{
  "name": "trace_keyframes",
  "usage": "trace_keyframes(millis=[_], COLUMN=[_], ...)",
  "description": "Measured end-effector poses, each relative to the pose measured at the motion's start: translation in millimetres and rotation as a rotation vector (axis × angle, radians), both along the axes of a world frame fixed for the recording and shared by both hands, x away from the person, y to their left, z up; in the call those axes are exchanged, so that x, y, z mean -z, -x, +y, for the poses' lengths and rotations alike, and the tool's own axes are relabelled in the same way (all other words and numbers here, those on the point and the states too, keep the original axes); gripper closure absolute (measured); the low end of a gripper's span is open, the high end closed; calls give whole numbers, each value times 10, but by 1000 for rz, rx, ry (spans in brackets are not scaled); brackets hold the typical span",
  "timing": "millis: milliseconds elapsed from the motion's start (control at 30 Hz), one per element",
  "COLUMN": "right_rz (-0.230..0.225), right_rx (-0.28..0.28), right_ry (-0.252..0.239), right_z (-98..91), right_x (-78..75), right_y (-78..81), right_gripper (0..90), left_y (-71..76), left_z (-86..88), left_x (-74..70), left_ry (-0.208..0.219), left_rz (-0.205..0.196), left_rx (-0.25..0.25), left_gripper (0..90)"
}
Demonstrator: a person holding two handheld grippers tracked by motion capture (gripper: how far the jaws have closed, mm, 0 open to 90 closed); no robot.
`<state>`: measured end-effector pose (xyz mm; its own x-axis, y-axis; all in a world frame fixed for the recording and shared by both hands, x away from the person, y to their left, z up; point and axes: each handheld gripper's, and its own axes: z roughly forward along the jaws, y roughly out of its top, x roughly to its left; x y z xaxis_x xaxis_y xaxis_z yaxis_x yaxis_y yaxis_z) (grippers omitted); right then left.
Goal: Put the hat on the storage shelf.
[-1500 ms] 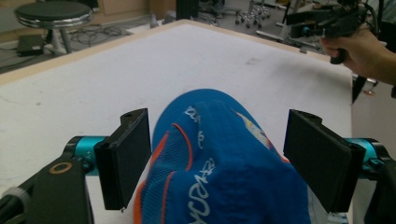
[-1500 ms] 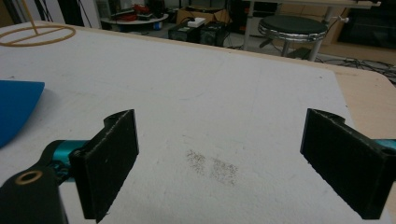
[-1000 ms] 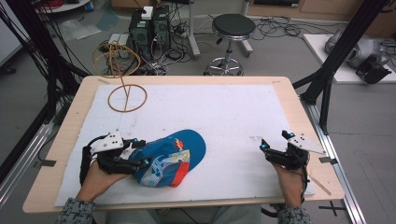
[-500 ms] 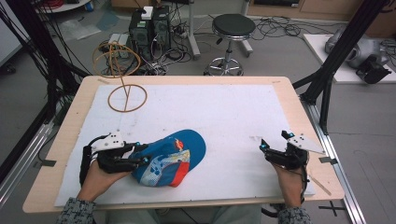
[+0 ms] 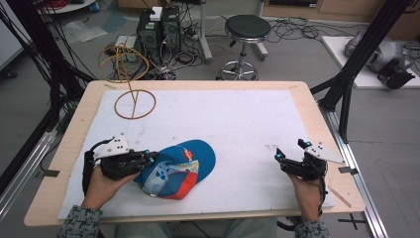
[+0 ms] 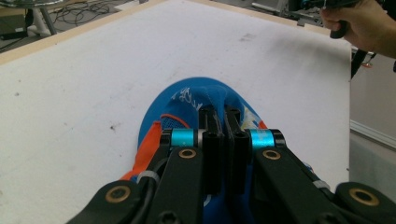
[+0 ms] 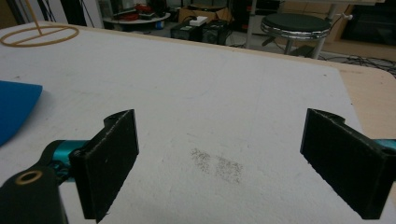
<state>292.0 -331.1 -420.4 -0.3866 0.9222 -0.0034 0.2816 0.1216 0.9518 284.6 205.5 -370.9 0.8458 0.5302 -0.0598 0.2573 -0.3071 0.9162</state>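
Note:
A blue cap point(image 5: 176, 168) with orange panels and a printed patch lies on the white mat near the front left. My left gripper point(image 5: 151, 157) comes at it from the left. Its jaws have just been closing, and they now pinch a fold of the cap's blue fabric point(image 6: 187, 95) between them, so the left gripper point(image 6: 220, 112) is shut on the cap. My right gripper point(image 5: 289, 148) rests at the front right of the mat. The right gripper point(image 7: 223, 123) stands wide open over bare mat, and the cap's brim point(image 7: 14, 109) shows far off to its left.
A wooden ring stand point(image 5: 133, 101) rises at the mat's back left, seen too in the right gripper view point(image 7: 39, 33). The white mat point(image 5: 237, 119) covers most of the wooden table. A stool point(image 5: 246, 27), computers and cables stand on the floor beyond.
The left gripper's jaws have come together on the cap's near edge, from wide apart a second ago. The cap and the right gripper have stayed where they were.

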Motion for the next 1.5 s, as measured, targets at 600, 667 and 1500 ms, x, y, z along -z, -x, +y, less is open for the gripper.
trace_keyframes(millis=[600, 667, 1500], right_rz=[16, 14, 21], right_rx=[8, 8, 26], right_ry=[-61, -64, -64], right_z=[-68, -75, -75], right_x=[30, 33, 69], right_y=[-38, -40, -31], right_gripper=[104, 104, 104], left_y=[-453, -513, -1374], left_z=[21, 32, 343], left_x=[-751, -842, -2031], left_ry=[-10, -17, -57], left_rz=[-39, -50, -215], left_rx=[28, 25, -71], left_gripper=[877, 877, 877])
